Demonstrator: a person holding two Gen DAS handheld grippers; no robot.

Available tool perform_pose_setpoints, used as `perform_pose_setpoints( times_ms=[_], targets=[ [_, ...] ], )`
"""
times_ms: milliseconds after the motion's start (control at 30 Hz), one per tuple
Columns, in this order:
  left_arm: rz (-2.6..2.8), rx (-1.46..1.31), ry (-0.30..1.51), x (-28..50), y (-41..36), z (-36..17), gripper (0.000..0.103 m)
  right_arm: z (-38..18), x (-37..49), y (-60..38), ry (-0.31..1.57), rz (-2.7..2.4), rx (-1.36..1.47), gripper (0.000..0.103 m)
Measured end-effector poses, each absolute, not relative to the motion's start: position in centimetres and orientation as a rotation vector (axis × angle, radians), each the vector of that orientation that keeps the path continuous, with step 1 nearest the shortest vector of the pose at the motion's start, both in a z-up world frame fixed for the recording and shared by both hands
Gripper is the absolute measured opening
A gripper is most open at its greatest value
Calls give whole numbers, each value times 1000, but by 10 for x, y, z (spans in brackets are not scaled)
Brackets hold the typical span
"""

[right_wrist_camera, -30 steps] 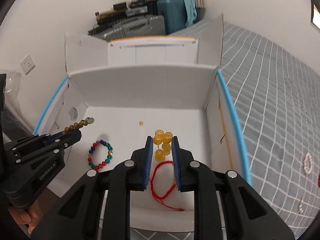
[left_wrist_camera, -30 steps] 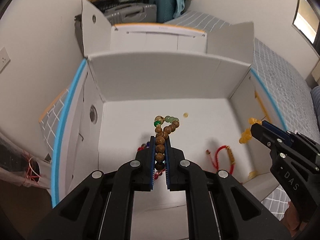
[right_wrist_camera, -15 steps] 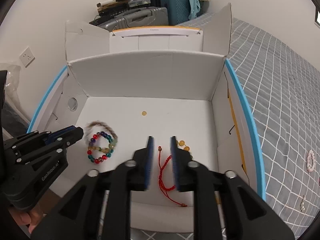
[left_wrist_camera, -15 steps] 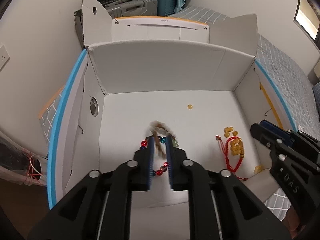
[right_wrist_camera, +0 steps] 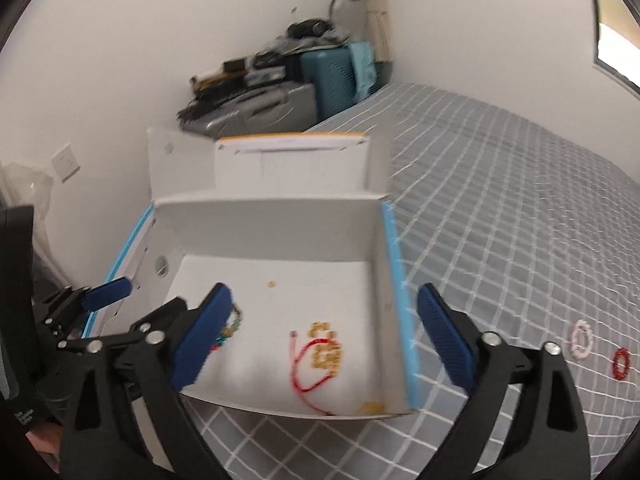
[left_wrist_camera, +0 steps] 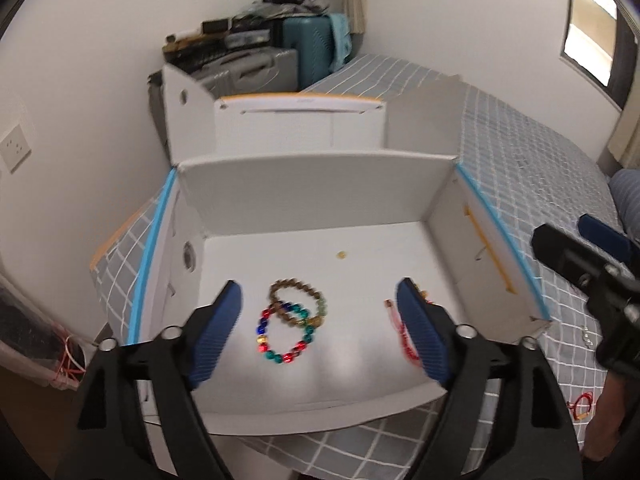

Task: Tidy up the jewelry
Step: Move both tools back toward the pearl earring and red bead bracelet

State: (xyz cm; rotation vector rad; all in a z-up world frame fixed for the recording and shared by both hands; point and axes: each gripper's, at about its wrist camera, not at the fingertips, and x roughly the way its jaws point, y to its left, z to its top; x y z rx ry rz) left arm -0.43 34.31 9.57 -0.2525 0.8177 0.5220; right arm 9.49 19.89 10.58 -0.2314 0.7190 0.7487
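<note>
Two claws, left [left_wrist_camera: 320, 336] and right [right_wrist_camera: 324, 340], have just spread empty over the box [left_wrist_camera: 312, 184], bracelets [left_wrist_camera: 294, 318] dropped inside for sorting.

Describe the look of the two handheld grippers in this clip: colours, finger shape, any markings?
Both grippers, left gripper and right gripper, have glossy black linkage arms with silver screw heads and long, flat, ribbed blue pads. White lettering, too blurred to read, marks the left gripper's body. No cables or sleeves show.
</note>
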Motion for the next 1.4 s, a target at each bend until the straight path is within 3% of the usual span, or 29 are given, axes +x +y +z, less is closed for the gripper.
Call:
perform_pose_setpoints(
  times_ms=[200, 800, 1400],
  targets=[
    [496, -224, 792, 15, 316, 105, 98, 118, 122, 147, 684, 653, -204, 96],
    [232, -174, 822, 118, 178, 81, 98, 91, 230, -68, 698, 283, -130, 96],
    [32, -143, 930, 200, -17, -12, 97, -3, 327, -237, 895, 10, -89, 96]
  ],
)
